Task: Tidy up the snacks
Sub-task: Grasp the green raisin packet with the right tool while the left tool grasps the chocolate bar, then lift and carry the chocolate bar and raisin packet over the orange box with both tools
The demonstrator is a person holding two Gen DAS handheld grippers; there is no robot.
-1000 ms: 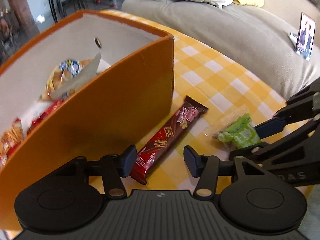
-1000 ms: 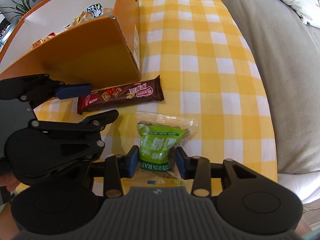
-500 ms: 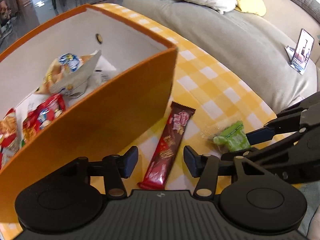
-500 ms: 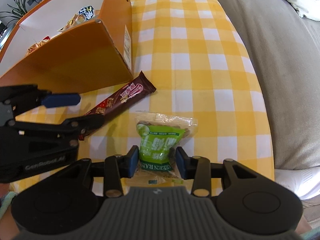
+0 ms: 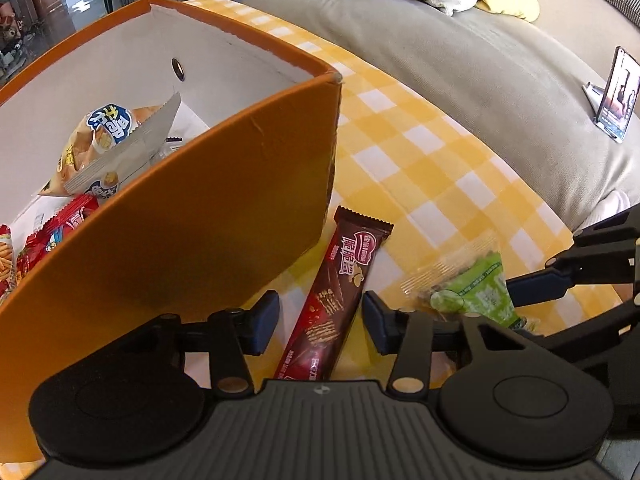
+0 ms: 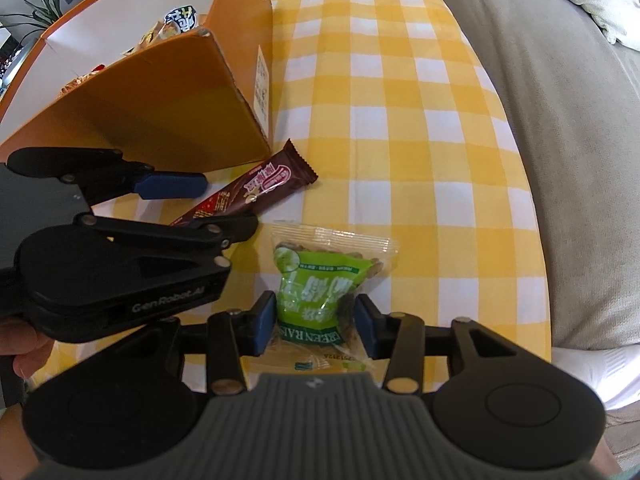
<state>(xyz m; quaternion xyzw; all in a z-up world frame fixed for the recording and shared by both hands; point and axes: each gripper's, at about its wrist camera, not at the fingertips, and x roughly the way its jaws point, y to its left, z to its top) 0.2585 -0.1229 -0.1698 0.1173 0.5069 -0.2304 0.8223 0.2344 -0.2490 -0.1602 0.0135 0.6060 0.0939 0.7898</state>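
Observation:
A brown chocolate wafer bar (image 5: 340, 292) lies on the yellow checked tablecloth beside the orange box (image 5: 200, 216); it also shows in the right wrist view (image 6: 256, 190). My left gripper (image 5: 320, 326) is open, its fingers on either side of the bar. My right gripper (image 6: 316, 326) is shut on a green raisin packet (image 6: 316, 292), which also shows in the left wrist view (image 5: 480, 296). The orange box (image 6: 160, 108) holds several snack bags (image 5: 100, 140).
A grey sofa (image 5: 460, 60) with pillows runs along the table's far side, and a phone (image 5: 616, 96) stands propped on it. The checked tablecloth (image 6: 400, 100) stretches away beyond the two snacks.
My left gripper has moved forward and turned, so the chocolate bar now lies between its open fingers. My right gripper stays on the green packet.

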